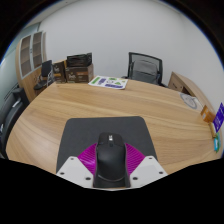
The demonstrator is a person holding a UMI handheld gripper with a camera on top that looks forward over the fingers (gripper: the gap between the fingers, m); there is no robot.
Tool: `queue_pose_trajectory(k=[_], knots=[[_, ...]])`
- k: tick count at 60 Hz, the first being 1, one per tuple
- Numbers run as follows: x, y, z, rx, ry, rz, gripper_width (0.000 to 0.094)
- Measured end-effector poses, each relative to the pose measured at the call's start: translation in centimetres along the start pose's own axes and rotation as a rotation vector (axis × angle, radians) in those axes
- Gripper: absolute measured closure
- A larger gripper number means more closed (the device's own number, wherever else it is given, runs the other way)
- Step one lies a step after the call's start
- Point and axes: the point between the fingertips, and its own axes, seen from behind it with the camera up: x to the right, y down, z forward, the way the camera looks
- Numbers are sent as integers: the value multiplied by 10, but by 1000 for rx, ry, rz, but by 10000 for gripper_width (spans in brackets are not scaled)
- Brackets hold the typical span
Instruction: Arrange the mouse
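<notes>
A black computer mouse point(110, 158) sits between my gripper's point(110, 163) two fingers, its nose pointing away from me. The magenta pads point(88, 157) lie against both of its sides with no gap showing, so the gripper is shut on it. Just beyond and under the mouse, a dark grey mouse pad point(104, 131) lies flat on the wooden table point(70, 105). The rear of the mouse is hidden between the white finger bodies. I cannot tell whether the mouse rests on the pad or hangs just above it.
A printed booklet point(108, 82) lies at the table's far side, in front of a black mesh chair point(146, 67). A cardboard box point(188, 98) stands at the far right, and a blue item point(216, 116) at the right edge. Shelves point(31, 50) and boxes point(78, 68) line the back left.
</notes>
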Motion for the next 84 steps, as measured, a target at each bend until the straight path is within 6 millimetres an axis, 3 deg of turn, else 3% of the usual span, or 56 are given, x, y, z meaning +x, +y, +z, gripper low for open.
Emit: queue_pose_trajectory(k=[6,11,13,17,24,31,41,49,56,64,71,84], knots=[[-4,3,-1,-33,-12,21,431],[-2,-12,-19,-10,-19,49,67],[2,-21,-30,-2,-14,53,110],[13,-41,-68,23,8,54,68],[33,-67,-149,63,37,69,75],[56,-76,-232,78,65,86,73],[90,-58,-324,88,139,102,74],[111,-27,-369,73,201,117,75],[122,-6,-394,70,233,144,78],[129,13,-408,71,263,178,75],[129,26,-409,55,268,182,75],[120,32,-411,55,258,188,77]])
